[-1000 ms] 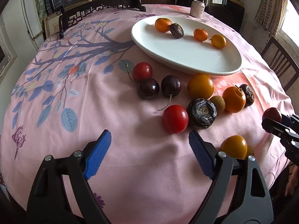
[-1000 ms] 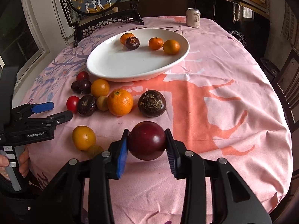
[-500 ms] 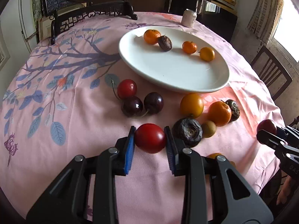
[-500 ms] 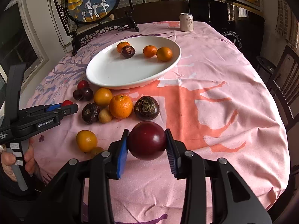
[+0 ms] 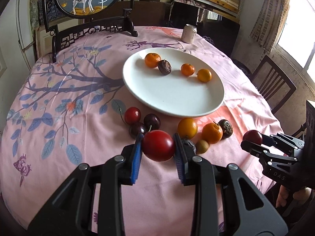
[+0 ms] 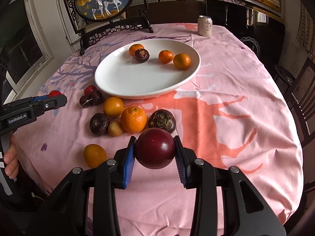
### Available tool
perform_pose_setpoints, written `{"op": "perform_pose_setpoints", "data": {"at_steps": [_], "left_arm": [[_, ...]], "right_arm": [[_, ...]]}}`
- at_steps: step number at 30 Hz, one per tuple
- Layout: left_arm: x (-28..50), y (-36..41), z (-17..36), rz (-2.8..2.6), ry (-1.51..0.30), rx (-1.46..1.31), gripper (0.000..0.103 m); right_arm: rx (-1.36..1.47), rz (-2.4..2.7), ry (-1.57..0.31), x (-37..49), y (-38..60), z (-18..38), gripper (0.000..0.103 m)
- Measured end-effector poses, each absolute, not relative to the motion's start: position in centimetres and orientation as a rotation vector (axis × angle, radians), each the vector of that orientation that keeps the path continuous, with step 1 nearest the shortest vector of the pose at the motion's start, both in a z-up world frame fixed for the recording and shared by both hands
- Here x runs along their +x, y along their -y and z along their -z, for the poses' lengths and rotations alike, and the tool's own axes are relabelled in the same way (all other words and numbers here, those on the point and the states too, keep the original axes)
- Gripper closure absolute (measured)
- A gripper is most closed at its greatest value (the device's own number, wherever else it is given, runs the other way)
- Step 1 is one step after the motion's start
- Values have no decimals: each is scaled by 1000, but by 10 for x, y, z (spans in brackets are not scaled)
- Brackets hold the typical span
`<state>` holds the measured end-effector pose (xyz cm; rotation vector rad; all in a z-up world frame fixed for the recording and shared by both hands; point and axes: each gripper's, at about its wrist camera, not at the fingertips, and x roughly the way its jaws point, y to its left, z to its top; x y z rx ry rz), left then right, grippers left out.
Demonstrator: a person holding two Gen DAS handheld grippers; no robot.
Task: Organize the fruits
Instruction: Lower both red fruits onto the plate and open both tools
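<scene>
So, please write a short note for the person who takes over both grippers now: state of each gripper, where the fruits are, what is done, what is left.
Left gripper: shut on a red tomato, held above the cloth.
Right gripper: shut on a dark red plum.
White plate: already holds three mandarins and one dark passion fruit.
On the pink tablecloth near the plate: three cherries, several oranges, two dark passion fruits, one small brown fruit.
Left to do: probably put both held fruits on the plate, then the rest.
</scene>
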<state>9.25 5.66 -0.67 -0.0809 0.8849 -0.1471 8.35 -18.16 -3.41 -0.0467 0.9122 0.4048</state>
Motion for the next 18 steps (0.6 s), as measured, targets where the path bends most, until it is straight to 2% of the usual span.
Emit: {"op": "perform_pose_setpoints", "data": {"at_steps": [7, 12, 18], "left_arm": [[187, -57, -14, 115, -923, -74, 72], [259, -53, 7, 66, -1001, -103, 72], [293, -50, 29, 52, -1040, -111, 72]], "right_arm": [[-121, -461, -879, 157, 146, 13, 65], [-154, -486, -883, 222, 113, 22, 65], [-160, -480, -951, 268, 96, 49, 65]]}}
